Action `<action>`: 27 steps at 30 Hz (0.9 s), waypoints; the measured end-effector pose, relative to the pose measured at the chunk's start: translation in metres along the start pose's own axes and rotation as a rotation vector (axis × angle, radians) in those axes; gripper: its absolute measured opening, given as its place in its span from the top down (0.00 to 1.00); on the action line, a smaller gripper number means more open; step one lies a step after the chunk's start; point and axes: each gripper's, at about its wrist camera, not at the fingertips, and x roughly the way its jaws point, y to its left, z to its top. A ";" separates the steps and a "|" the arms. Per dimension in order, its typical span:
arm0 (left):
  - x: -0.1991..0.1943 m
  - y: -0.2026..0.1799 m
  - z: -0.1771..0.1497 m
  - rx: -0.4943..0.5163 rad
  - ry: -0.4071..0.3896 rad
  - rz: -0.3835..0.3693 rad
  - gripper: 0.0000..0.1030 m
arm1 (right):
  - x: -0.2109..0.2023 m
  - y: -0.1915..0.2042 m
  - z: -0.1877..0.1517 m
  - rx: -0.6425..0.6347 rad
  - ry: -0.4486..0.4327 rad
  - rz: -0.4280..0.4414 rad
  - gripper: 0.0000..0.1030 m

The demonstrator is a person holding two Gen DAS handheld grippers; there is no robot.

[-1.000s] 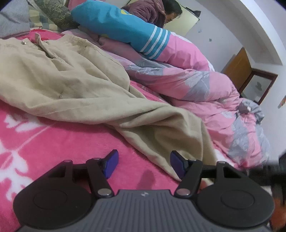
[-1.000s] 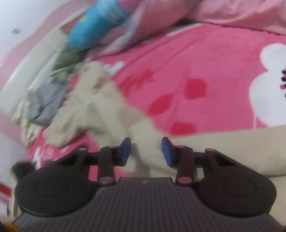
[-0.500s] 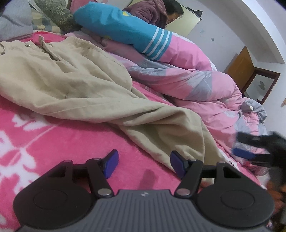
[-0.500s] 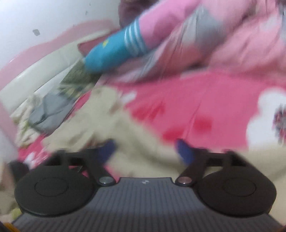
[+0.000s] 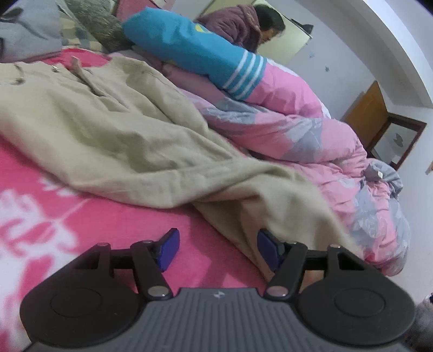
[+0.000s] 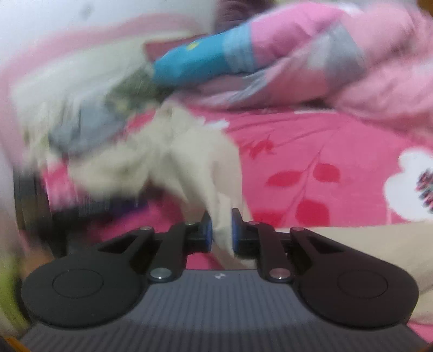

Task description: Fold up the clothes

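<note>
On a pink flowered blanket (image 5: 81, 230), beige trousers (image 5: 113, 130) lie.
Left gripper (image 5: 217, 246) spread wide; right gripper (image 6: 221, 234) pinching trousers beside a pink quilt (image 5: 311, 135).

Trousers (image 5: 113, 130) spread on blanket (image 5: 35, 224) covering bed, waistband end far left, leg end near right. Left tool (image 5: 217, 247) on blanket, in front of trousers, leg hem beside its right finger. Quilt (image 5: 311, 135) heaped behind and right of trousers. Pillow (image 5: 189, 51) on quilt. Person (image 5: 243, 24) behind pillow. Right tool (image 6: 221, 234) around trouser fabric.
</note>
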 end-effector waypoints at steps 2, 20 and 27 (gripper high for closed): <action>-0.017 0.001 -0.002 -0.003 -0.007 0.003 0.37 | -0.002 0.019 -0.018 -0.073 0.013 -0.030 0.89; 0.023 -0.053 -0.009 0.126 0.164 0.053 0.39 | -0.045 0.031 -0.056 -0.003 0.029 0.068 0.67; 0.010 -0.034 -0.015 0.130 0.155 0.044 0.46 | -0.046 -0.042 0.007 0.341 -0.171 0.264 0.66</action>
